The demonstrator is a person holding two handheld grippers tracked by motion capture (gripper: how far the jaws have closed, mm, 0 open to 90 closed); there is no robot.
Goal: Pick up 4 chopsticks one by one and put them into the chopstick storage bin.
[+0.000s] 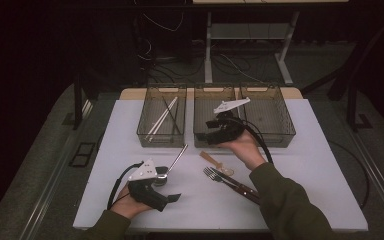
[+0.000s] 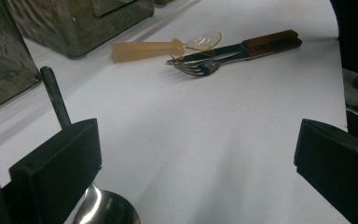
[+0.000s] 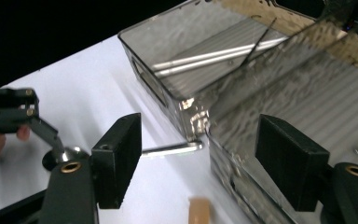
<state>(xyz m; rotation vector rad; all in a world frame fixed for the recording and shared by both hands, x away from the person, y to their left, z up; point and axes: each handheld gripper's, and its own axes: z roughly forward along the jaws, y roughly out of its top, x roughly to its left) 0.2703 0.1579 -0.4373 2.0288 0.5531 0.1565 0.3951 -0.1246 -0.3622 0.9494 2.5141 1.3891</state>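
Your left tool stands open, its jaws wide apart over the counter; the metal spoon lies just beside its left jaw, bowl nearest. Your right tool, also open, hovers at the middle bin.

Both forearms are wearing long olive-green sleeves. Each hand is carrying a black two-jaw gripper topped by a pale grey three-cornered plate, with a black cable trailing behind. Brass-coloured screw eyelets are showing beside the right gripper's blocky matte black jaws.
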